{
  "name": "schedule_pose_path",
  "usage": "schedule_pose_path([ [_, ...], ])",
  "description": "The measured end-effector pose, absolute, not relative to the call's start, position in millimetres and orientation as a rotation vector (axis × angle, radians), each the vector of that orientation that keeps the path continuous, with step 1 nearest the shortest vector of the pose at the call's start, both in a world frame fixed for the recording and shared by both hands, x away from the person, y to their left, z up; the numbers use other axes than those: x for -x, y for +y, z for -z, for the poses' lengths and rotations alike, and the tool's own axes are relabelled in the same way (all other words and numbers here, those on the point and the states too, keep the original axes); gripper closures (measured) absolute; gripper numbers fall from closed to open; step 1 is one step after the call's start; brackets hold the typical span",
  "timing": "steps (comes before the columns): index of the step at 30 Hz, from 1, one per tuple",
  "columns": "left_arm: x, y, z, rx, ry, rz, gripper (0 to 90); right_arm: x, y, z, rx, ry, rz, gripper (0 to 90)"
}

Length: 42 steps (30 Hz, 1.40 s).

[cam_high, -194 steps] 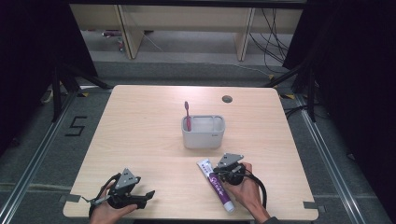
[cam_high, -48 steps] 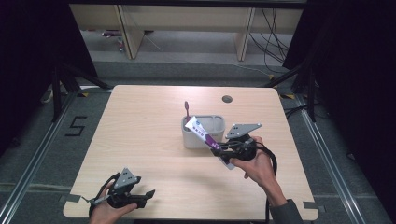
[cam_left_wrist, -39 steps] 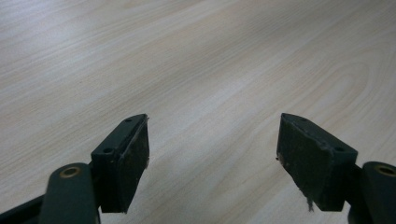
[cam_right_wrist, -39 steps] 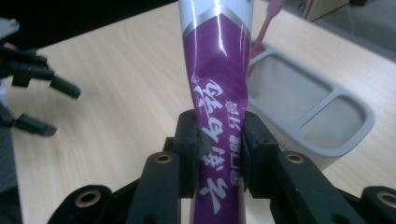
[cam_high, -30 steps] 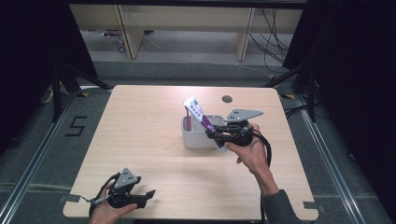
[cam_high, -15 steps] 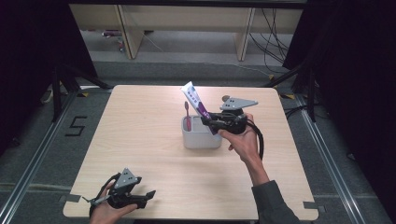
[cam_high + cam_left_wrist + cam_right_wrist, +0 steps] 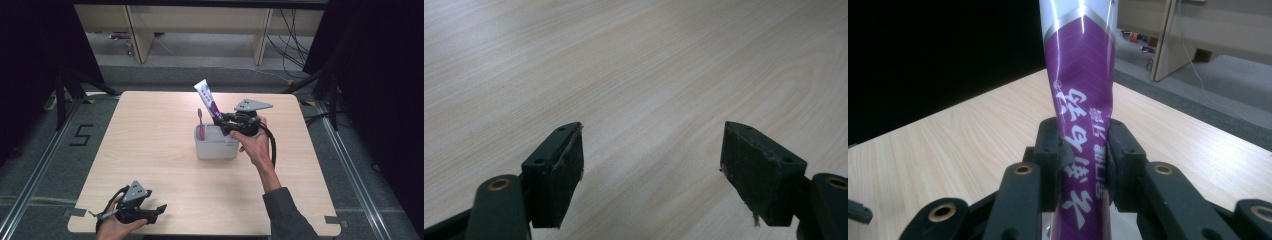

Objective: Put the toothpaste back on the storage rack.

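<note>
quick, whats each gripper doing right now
Left gripper: open, nothing between its fingers, low over the table.
Right gripper: shut on the toothpaste tube, above the grey holder.

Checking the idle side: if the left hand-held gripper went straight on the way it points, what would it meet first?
Probably just the bare light wooden table: the left hand-held gripper, jaws open, points low across it, nothing ahead.

Overhead view – two close gripper views
</note>
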State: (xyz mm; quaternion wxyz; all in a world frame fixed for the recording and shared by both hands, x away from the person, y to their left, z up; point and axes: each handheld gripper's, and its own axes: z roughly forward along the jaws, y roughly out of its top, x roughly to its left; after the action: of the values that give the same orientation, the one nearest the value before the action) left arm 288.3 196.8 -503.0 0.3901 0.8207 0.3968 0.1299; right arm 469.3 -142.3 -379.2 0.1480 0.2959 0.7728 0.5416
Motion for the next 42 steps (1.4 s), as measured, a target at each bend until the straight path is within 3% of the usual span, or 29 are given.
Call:
schedule_pose_path([
  [42,-288,197,503,-2.083,1.007,-0.315,25.0,-492,-128,412,-0.867,2.190,-1.509,71.0],
])
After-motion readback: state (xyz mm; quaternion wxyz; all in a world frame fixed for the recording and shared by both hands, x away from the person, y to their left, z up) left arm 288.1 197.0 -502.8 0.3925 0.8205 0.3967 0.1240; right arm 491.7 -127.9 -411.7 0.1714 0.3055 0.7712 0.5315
